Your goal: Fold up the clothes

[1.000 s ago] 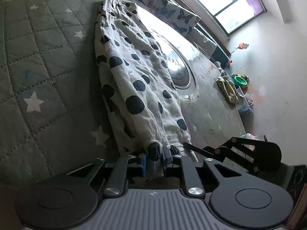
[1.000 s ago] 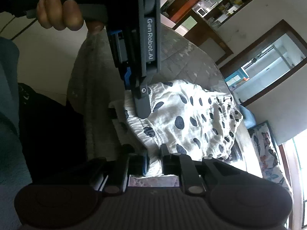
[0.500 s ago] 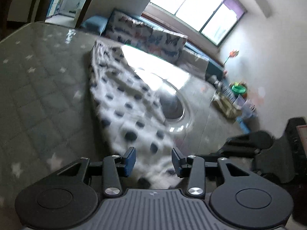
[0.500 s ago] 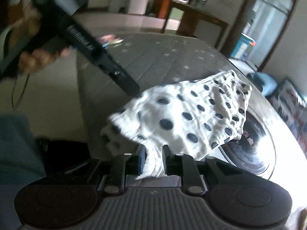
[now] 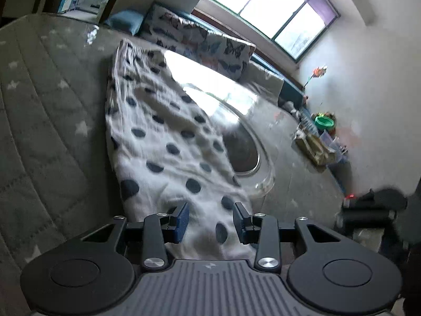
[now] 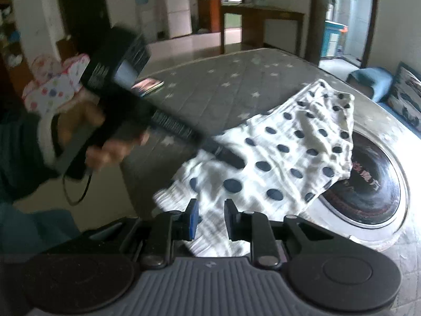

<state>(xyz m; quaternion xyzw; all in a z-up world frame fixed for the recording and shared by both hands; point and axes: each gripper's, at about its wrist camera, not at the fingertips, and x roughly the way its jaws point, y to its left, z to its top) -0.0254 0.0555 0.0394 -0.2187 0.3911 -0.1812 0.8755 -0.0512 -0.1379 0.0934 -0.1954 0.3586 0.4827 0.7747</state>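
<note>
The dotted garment [image 5: 168,142] lies folded lengthwise on the mattress [image 5: 39,110]. The left tool [image 5: 210,218] is spread; the right tool [image 6: 210,217] is opening, both gripping nothing. Cross folds remain, I judge.

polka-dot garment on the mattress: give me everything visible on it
The white crinkled-cotton garment with dark navy polka dots lies folded into a long, narrow strip, wrinkled, mostly flat on the grey star-quilted mattress. Its right side overlaps a round glossy dark disc with a clear rim. The far end looks gathered. The near end lies between the fingers of both the left gripper and the right gripper; neither pair of pads presses it, and the right jaws are opening.
</note>
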